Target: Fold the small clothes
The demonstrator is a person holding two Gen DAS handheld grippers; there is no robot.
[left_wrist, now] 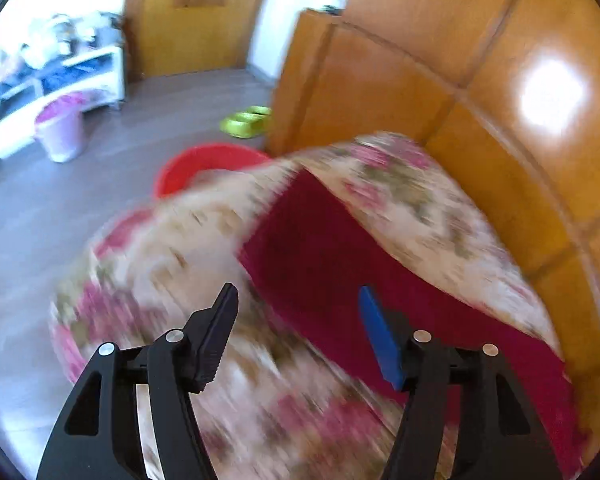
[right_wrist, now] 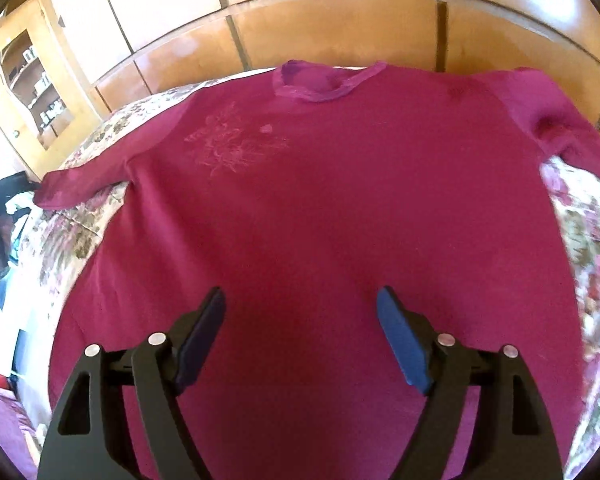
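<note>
Magenta long-sleeved top (right_wrist: 320,200) lies face up and flat on the floral bedspread (right_wrist: 580,240), neckline (right_wrist: 320,84) toward the wooden headboard (right_wrist: 340,28), both sleeves stretched out sideways. No fold is visible anywhere: body smooth, left sleeve (right_wrist: 72,184) reaching the bed's edge, right sleeve (right_wrist: 560,120) likewise out. Judgement: the garment is spread and ready, folding itself not yet begun; sleeves and body all remain to do.

Right gripper (right_wrist: 302,304) hovers above the lower body of the top, fingers spread wide, nothing between them. Left gripper (left_wrist: 298,300) sits over the bedspread beside the garment's edge, fingers also apart and empty; that view is blurred. Red basin (left_wrist: 204,160) and green slippers (left_wrist: 246,120) on the floor beyond.
</note>
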